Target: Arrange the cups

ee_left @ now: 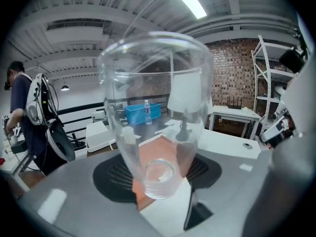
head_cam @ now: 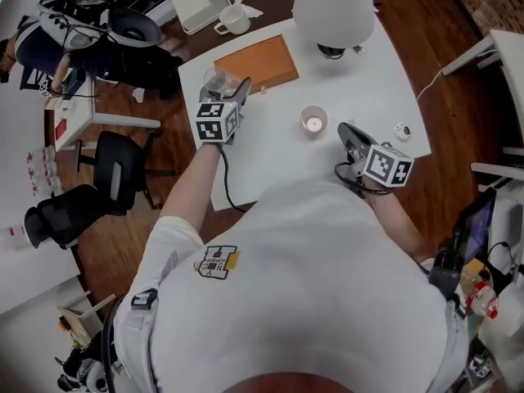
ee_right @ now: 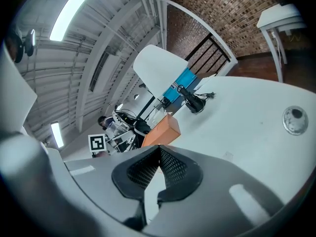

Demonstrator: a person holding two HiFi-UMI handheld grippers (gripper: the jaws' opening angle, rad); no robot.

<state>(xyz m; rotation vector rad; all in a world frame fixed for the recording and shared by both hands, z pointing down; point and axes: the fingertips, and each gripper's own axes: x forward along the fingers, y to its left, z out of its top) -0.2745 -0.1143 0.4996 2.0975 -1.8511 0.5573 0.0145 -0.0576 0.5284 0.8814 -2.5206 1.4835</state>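
In the head view my left gripper (head_cam: 229, 90) is shut on a clear glass cup (head_cam: 217, 80), lifted off the white table (head_cam: 385, 80) beside the near left corner of an orange mat (head_cam: 256, 62). In the left gripper view the cup (ee_left: 155, 107) fills the middle, its base wedged between the dark pads (ee_left: 116, 179), and my left gripper (ee_left: 159, 179) is closed round it. A second small clear cup (head_cam: 313, 121) stands on the table between the two grippers. My right gripper (head_cam: 345, 131) hovers just right of it, shut and empty; its jaws (ee_right: 159, 154) meet with nothing between them.
A white lamp (head_cam: 333, 11) stands at the table's far side behind the mat. A white mug (head_cam: 233, 20) and a white tray (head_cam: 199, 2) lie on the dark table beyond. A small round fitting (head_cam: 402, 131) sits near the table's right edge. Black chairs (head_cam: 119, 170) stand left.
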